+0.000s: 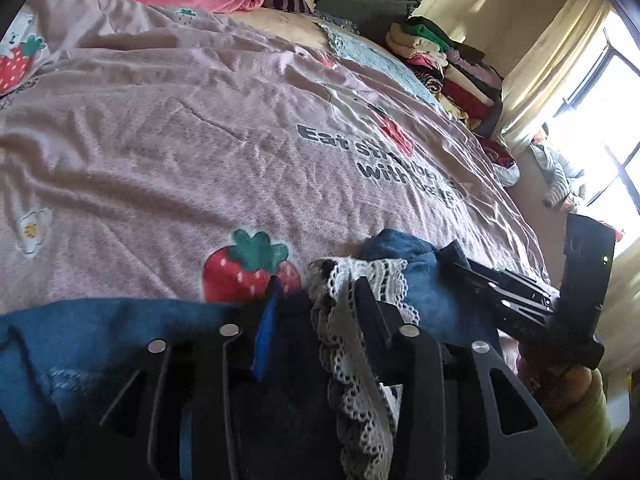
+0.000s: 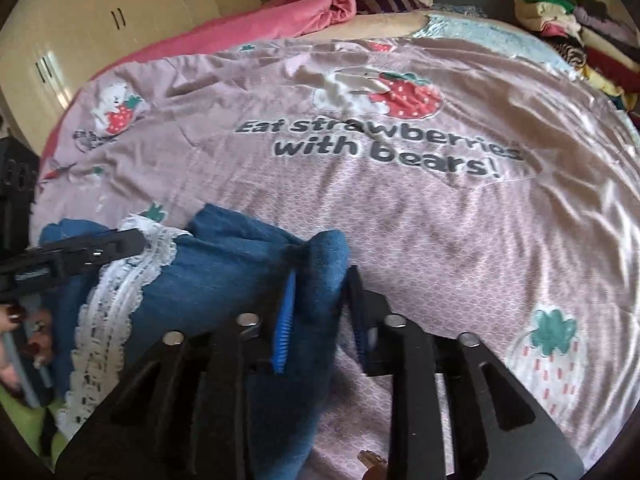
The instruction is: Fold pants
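Note:
The pants (image 1: 416,280) are blue denim with a white lace band (image 1: 352,276), bunched at the near edge of the bed. In the left wrist view my left gripper (image 1: 318,300) stands partly open. The lace and dark denim lie between its fingers, and the blue left pad (image 1: 264,340) shows bare beside a dark gap. The pants (image 2: 224,264) fill the near left of the right wrist view. There my right gripper (image 2: 322,292) is shut on a thick denim fold at the bundle's right end. The left gripper (image 2: 92,254) shows at the left, over the lace.
A pink bedspread (image 2: 400,208) printed with strawberries and lettering covers the bed. Folded clothes are stacked at the far right (image 1: 448,68). A pink blanket (image 2: 280,16) lies at the head. Cupboards (image 2: 100,24) stand at the left, a bright window (image 1: 608,128) at the right. A hand (image 2: 12,320) holds the left gripper.

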A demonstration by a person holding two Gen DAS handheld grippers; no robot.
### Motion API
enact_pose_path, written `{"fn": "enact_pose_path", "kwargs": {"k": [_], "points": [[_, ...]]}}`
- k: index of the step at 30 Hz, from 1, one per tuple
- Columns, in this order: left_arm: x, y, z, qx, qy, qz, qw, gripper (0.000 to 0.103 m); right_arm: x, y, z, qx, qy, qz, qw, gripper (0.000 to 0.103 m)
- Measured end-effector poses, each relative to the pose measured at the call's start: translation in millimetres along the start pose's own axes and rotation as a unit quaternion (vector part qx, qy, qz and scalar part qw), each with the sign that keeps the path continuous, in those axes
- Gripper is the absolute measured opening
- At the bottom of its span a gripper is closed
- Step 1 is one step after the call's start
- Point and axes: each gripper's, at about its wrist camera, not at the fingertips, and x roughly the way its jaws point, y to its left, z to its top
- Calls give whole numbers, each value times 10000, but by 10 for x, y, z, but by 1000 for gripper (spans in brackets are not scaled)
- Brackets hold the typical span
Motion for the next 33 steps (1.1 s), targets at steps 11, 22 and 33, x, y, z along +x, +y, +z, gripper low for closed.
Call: {"fn": "enact_pose_path", "kwargs": {"k": [11, 22, 33], "points": [[-547, -134, -249, 426, -317, 281, 9982, 70, -588, -17, -287, 227, -456, 54, 9987, 63], [-1019, -147, -481, 291, -534, 164, 9980, 78, -1016, 104, -557, 21, -657, 108, 9978, 78], [-1161, -299, -788, 544, -295, 255, 9978, 78, -1203, 287, -850, -452, -578, 160, 9972, 81]]}}
